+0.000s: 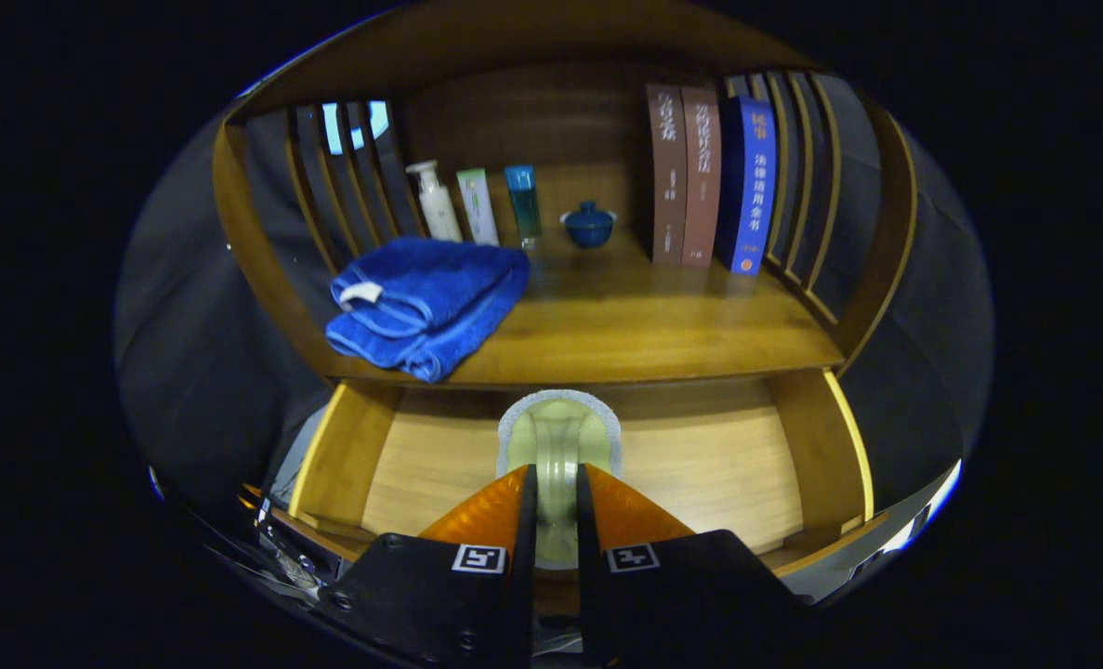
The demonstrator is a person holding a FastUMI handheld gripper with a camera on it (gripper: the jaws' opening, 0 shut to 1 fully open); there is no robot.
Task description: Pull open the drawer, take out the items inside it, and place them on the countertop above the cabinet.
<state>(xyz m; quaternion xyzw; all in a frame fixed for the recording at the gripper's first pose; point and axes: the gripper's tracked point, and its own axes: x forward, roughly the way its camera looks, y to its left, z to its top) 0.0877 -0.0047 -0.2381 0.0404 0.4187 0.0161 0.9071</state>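
My gripper [558,472] is shut on a pale green item with a grey-white rim [558,429], held upright between the two orange fingers [486,513]. What the item is I cannot tell. It hangs over the open wooden drawer [709,465], whose floor shows bare on both sides of it. Beyond and above the drawer lies the wooden countertop [635,325] of the cabinet. A folded blue towel [426,302] rests on the countertop's left part, near its front edge.
At the back of the countertop stand a white pump bottle [436,200], a white-green tube [478,206], a teal bottle [522,203] and a blue lidded cup [589,224]. Three upright books [704,177] lean at the right. Slatted wooden sides [797,177] close in the shelf.
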